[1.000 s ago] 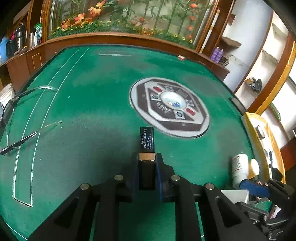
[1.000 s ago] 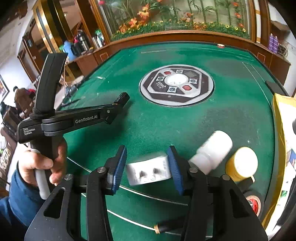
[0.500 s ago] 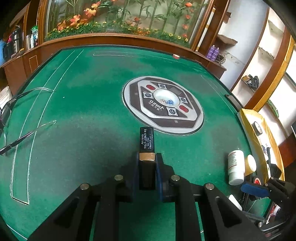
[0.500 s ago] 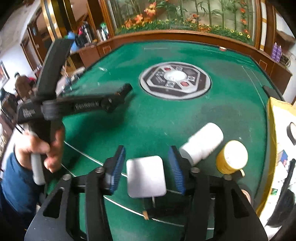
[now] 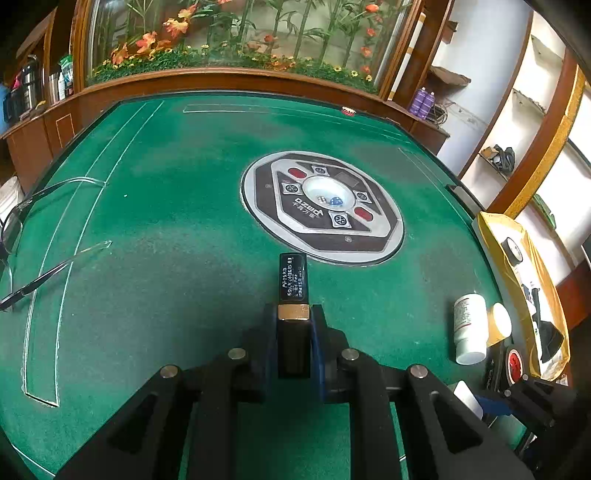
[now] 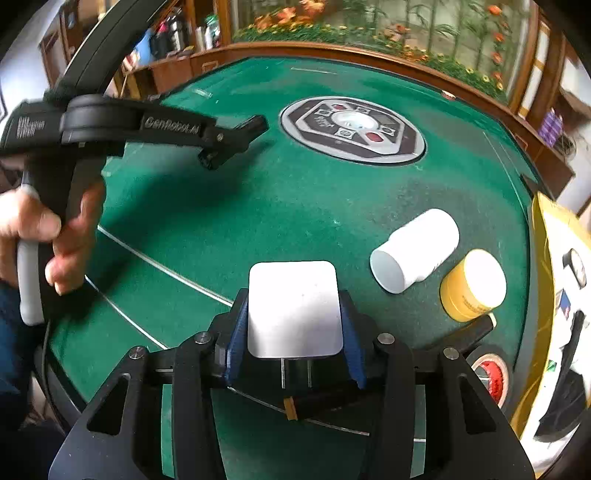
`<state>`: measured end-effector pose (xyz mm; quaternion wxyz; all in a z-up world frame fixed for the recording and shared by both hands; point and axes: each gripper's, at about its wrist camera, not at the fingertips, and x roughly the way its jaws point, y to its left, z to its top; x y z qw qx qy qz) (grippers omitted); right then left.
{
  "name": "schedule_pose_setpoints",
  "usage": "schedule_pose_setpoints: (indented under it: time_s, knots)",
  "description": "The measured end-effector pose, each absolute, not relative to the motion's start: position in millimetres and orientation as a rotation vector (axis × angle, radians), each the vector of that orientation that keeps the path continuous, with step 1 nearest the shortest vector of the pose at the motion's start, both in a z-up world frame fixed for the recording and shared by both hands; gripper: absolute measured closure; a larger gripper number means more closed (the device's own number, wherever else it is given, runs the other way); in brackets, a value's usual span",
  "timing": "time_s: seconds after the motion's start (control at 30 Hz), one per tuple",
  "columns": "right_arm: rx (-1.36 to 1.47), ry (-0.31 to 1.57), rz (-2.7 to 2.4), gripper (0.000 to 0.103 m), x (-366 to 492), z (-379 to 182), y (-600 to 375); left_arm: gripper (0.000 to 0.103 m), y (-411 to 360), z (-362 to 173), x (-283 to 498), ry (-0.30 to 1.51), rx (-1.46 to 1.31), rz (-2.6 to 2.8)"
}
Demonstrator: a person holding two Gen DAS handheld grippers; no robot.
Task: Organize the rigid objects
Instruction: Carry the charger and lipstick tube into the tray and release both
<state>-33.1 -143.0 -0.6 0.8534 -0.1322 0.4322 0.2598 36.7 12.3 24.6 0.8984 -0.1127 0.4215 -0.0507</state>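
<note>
Our black plastic right gripper (image 6: 293, 321) carries blue pads and silver screws. Our black left gripper (image 6: 255, 123) bears white "GenRobot.AI" lettering, a grey handle; our sleeve (image 6: 11, 354) is blue.

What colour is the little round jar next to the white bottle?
Yellow jar, with a paler lid; clearest in the right wrist view.

A round control panel (image 5: 321, 206) sits in the middle of the green felt worktop (image 5: 177, 229), with dice under its clear dome (image 5: 327, 190). A wooden rim (image 5: 236, 79) runs round the far edge. Behind it stands a glass case of flowers and bamboo (image 5: 236, 33). Shelves (image 5: 517, 122) line the white wall at the right, and purple bottles (image 5: 423, 103) stand near them.
</note>
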Motion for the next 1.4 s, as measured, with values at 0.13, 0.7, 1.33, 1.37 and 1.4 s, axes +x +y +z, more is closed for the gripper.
schedule_pose_setpoints:
  time_s: [0.13,0.7,1.33,1.37,1.4]
  knots:
    - [-0.212,0.885,0.55,0.058,-32,6,-155,0.086,10,29,34,0.851,-0.233,-0.123]
    - [0.036,0.766,0.461,0.058,-24,46,-234,0.086,-57,56,29,0.824,-0.214,-0.27]
    - [0.232,0.744,0.103,0.058,19,63,-426,0.086,-248,82,84,0.889,-0.13,-0.587]
    - [0.232,0.754,0.096,0.058,24,62,-431,0.086,-253,81,87,0.896,-0.123,-0.588]
    - [0.238,0.765,0.091,0.058,28,60,-435,0.086,-260,79,92,0.905,-0.112,-0.586]
